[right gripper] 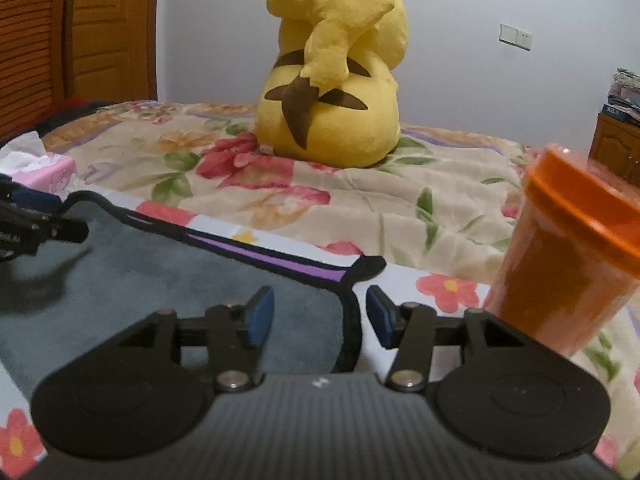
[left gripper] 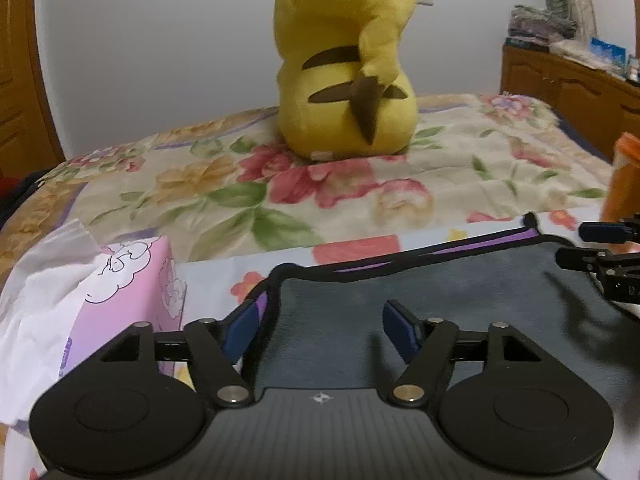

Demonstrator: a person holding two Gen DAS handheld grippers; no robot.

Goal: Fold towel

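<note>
A grey towel [left gripper: 460, 296] with a black border and a purple stripe lies flat on a flower-print cloth; it also shows in the right wrist view [right gripper: 168, 280]. My left gripper [left gripper: 320, 330] is open and straddles the towel's left edge near its far left corner. My right gripper [right gripper: 320, 314] is open and straddles the towel's right edge near its far right corner. Each gripper shows at the edge of the other's view: the right gripper [left gripper: 592, 252] and the left gripper [right gripper: 44, 224].
A pink tissue box [left gripper: 124, 300] stands left of the towel. An orange lidded cup [right gripper: 560, 260] stands right of it. A large yellow plush toy [left gripper: 344, 64] sits on the floral bed [left gripper: 200, 184] behind. A wooden cabinet [left gripper: 568, 84] is at the far right.
</note>
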